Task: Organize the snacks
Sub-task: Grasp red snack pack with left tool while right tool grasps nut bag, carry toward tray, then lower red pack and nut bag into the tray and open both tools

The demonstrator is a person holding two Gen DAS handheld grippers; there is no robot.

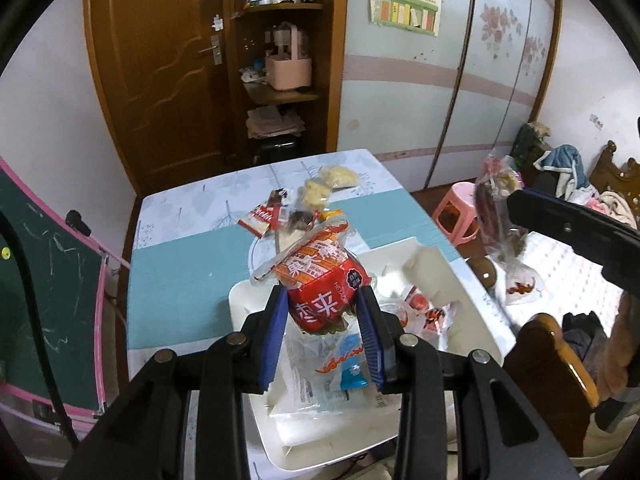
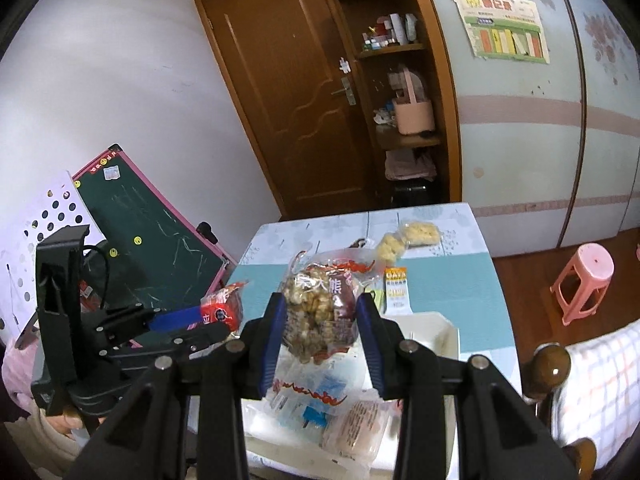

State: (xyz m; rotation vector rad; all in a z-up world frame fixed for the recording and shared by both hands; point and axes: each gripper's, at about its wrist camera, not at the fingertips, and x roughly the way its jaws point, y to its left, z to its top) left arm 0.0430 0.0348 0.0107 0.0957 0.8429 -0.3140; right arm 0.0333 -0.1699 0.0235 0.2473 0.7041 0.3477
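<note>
**Both grippers hold snack packs above the white tray**

In the left wrist view, the left gripper (image 1: 323, 312) sits at lower centre, its blue pads (image 1: 274, 340) pinching a red and orange snack pack (image 1: 324, 284) by its lower end; the pack stands up and leans toward the upper left of the frame. Beneath it lies a white tray (image 1: 432, 264) that holds clear wrapped packets with blue and red print (image 1: 340, 364) and small red-and-white wrapped snacks (image 1: 424, 312). The tray rests on a table covered with a teal and pale leaf-print cloth (image 1: 180, 280). Farther up the cloth lie two pale yellow puffed-snack bags (image 1: 328, 184) and a red-and-white sachet (image 1: 260, 216).

In the right wrist view, the right gripper (image 2: 322, 328) occupies lower centre, its jaws clamped on a clear bag of brown nutty pieces (image 2: 320, 308), which is raised off the tray (image 2: 440, 332). A yellow and white sachet (image 2: 397, 290) lies on the cloth just above the tray's edge. At left of that frame the left gripper (image 2: 208, 320) shows with its red pack (image 2: 224, 310). A pink stool (image 2: 586, 280) stands on the wooden floor at right.
</note>
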